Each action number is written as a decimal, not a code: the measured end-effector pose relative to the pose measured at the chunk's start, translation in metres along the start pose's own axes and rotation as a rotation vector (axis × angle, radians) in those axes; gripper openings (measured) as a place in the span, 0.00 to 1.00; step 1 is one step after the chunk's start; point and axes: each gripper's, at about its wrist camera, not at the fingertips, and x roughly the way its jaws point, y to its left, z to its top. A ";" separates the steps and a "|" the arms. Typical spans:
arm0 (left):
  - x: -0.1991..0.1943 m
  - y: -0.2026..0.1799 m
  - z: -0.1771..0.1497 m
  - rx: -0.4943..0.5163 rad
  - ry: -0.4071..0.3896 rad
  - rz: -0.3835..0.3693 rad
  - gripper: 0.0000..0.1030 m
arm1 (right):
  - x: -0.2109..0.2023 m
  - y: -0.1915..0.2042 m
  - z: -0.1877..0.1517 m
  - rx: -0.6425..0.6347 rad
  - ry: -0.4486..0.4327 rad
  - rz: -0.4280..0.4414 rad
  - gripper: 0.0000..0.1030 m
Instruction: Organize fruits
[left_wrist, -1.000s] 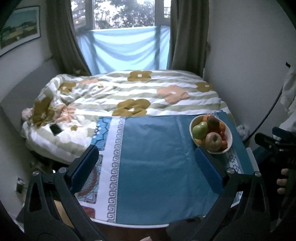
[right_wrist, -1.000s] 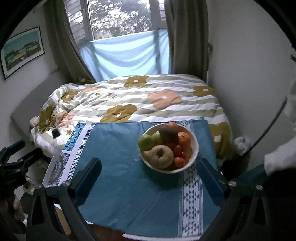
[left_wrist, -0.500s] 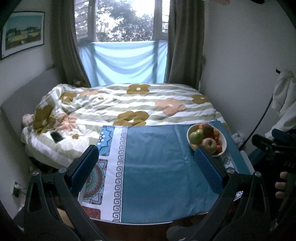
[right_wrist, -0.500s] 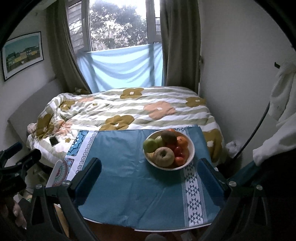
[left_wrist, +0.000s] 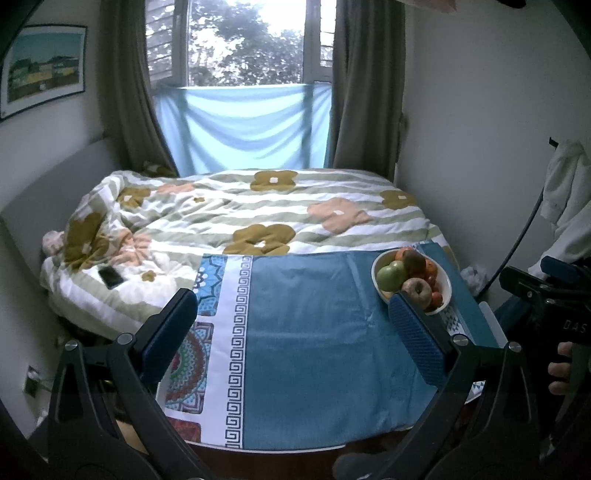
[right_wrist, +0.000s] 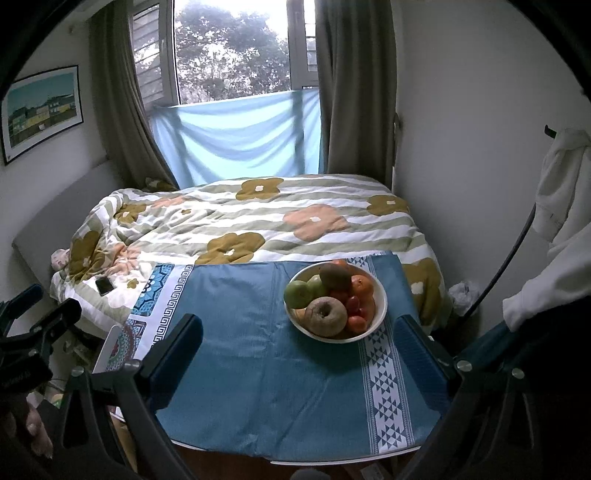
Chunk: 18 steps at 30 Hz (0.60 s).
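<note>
A white bowl (right_wrist: 380, 306) piled with fruit stands on a table with a blue cloth (right_wrist: 258, 369). It holds a brownish apple (right_wrist: 327, 315), green apples (right_wrist: 297, 293), a dark mango-like fruit (right_wrist: 334, 275), an orange (right_wrist: 362, 286) and small red fruits (right_wrist: 356, 321). The bowl also shows at the right in the left wrist view (left_wrist: 445, 291). My right gripper (right_wrist: 299, 354) is open and empty, held back above the cloth's near side. My left gripper (left_wrist: 291, 332) is open and empty over the cloth, left of the bowl.
A bed with a flowered duvet (left_wrist: 258, 210) lies behind the table, with a black phone (left_wrist: 110, 277) on it. A window with curtains is at the back. White clothing (right_wrist: 561, 192) hangs on the right wall.
Both grippers have pulled back and risen from the table, so the bowl looks smaller and farther. Both stay open and empty.
</note>
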 end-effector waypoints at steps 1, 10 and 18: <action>0.000 0.001 0.000 0.001 0.001 0.000 1.00 | 0.000 0.000 0.000 0.000 0.000 -0.001 1.00; 0.000 0.000 0.001 0.000 0.001 0.000 1.00 | 0.001 -0.001 0.001 -0.002 0.000 0.001 1.00; 0.001 0.001 0.001 -0.001 0.001 0.000 1.00 | 0.002 -0.002 0.002 -0.002 0.000 0.001 1.00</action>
